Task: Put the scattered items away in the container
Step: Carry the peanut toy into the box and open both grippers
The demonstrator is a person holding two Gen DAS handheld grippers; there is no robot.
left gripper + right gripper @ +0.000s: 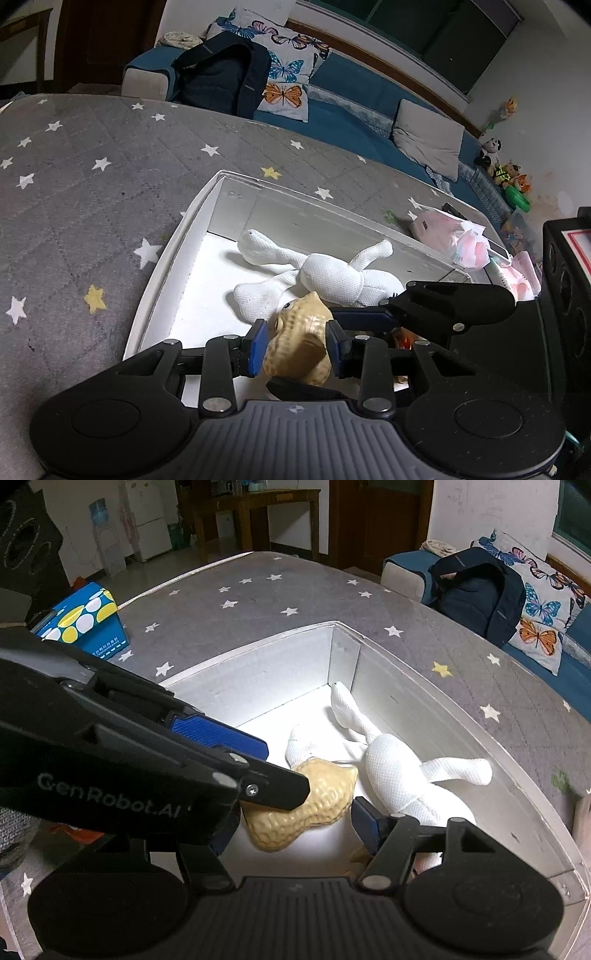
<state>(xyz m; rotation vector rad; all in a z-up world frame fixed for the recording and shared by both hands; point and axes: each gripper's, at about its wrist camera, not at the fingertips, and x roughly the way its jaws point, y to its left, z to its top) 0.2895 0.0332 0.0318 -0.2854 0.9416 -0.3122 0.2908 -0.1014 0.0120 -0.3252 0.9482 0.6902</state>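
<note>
Left gripper (pixel 297 341) hides peanut toy (pixel 310 805) end; right fingers' grip unclear.

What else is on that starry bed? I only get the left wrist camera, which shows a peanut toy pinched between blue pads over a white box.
Observer: A blue box with yellow and white ovals sits on the bed cover, to the left of the white box in the right wrist view.
Operator: Is the other gripper holding anything?
Observer: No. The right gripper is open, and its one visible pad is clear of the peanut toy.
Operator: And what's in the room behind?
Observer: A wooden desk stands past the far end of the bed.
</note>
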